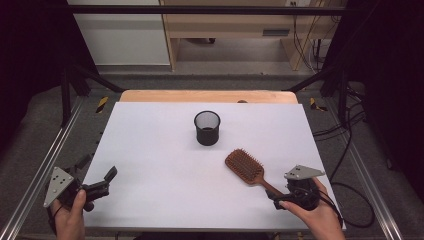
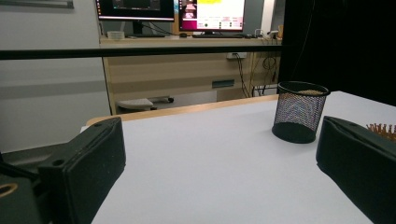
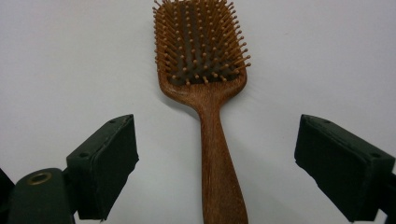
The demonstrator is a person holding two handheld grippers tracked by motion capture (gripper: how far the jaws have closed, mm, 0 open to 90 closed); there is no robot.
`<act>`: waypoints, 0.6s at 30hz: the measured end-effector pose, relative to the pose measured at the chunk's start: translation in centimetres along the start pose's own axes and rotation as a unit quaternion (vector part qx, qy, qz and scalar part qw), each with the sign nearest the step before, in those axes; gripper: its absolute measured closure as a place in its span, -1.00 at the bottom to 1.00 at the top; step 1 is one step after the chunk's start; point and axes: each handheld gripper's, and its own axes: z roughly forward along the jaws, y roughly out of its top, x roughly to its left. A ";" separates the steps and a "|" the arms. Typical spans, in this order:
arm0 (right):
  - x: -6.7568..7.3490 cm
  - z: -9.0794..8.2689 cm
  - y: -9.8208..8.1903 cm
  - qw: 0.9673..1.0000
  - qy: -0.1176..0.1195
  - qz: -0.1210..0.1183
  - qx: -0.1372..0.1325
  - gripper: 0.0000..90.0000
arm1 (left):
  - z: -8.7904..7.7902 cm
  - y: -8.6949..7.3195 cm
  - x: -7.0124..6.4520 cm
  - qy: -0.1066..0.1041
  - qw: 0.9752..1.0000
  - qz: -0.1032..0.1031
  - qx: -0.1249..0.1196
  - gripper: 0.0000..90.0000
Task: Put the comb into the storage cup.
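- Hairbrush [image 1: 246,167]: a wooden paddle brush lying bristles up on the white surface [image 1: 165,175], in front of and to the right of the mesh cup [image 1: 207,128], its handle pointing at the near right corner.
- Left gripper [image 1: 102,182]: held at the near left edge of the surface, well to the left of the mesh cup; its fingers [image 2: 88,163] stand wide apart with only bare surface between them.
- White surface: a plain pale sheet over a wooden top whose tan edge shows along the far side, beyond the mesh cup.
- Mesh cup: black, upright, standing alone near the middle of the surface toward its far side.
- Right gripper [image 1: 280,200]: at the near right, to the right of the mesh cup and nearer the person; its fingers [image 3: 105,158] are spread open either side of the hairbrush handle, not touching it.
- Room: beyond the mesh cup a wooden desk [image 2: 187,70] carries two lit monitors [image 2: 212,14]; a dark frame bar [image 1: 200,9] crosses in front of it, metal rails [image 1: 45,165] flank the surface, and cables [image 1: 350,150] trail over the grey floor to the right.
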 end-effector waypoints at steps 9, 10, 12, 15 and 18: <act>0.4 2.3 1.3 0.997 0.007 -0.034 0.074 -0.68 | 0.0 0.0 -0.1 0.001 1.000 -0.001 0.001 -0.96; 0.4 2.3 1.3 0.997 0.007 -0.034 0.074 -0.68 | 0.0 -0.1 -0.1 0.001 1.000 -0.001 0.002 -0.96; 0.5 2.7 1.6 0.996 0.012 -0.038 0.082 -0.68 | 0.0 -0.1 0.0 0.000 1.000 0.000 0.002 -0.96; 0.6 3.2 1.9 0.994 0.014 -0.046 0.097 -0.67 | 0.0 0.0 0.0 0.000 1.000 -0.003 0.000 -0.96; 0.6 3.8 2.4 0.993 0.017 -0.051 0.107 -0.67 | 0.0 0.0 0.0 -0.002 1.000 -0.002 0.000 -0.96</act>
